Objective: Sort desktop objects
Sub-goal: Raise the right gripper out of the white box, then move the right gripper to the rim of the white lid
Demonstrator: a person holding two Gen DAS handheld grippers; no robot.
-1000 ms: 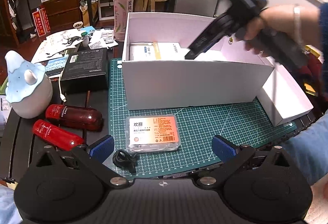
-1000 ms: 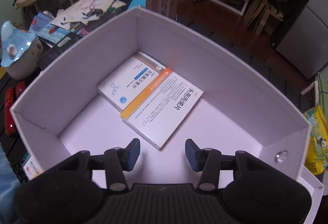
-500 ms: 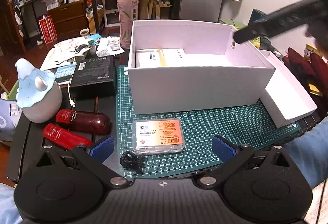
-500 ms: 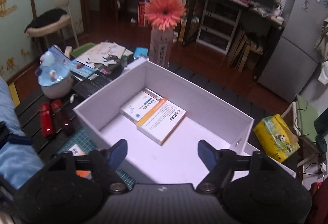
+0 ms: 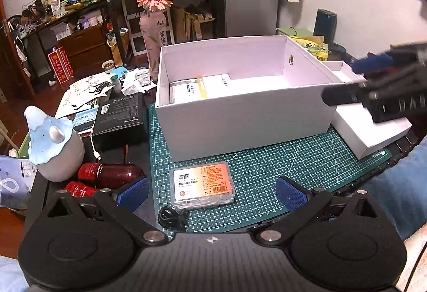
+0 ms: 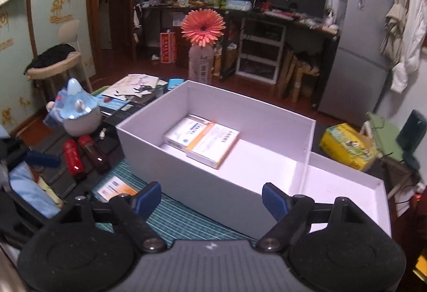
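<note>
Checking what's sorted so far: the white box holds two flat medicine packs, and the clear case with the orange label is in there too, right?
Not quite. The white box does hold the two medicine packs, but the clear case lies outside on the green mat, as the left wrist view shows.

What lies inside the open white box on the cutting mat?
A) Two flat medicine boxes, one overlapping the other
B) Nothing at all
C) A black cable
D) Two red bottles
A: inside the white box, an orange-striped medicine box partly overlaps a blue-and-white medicine box; nothing else is in there.
</note>
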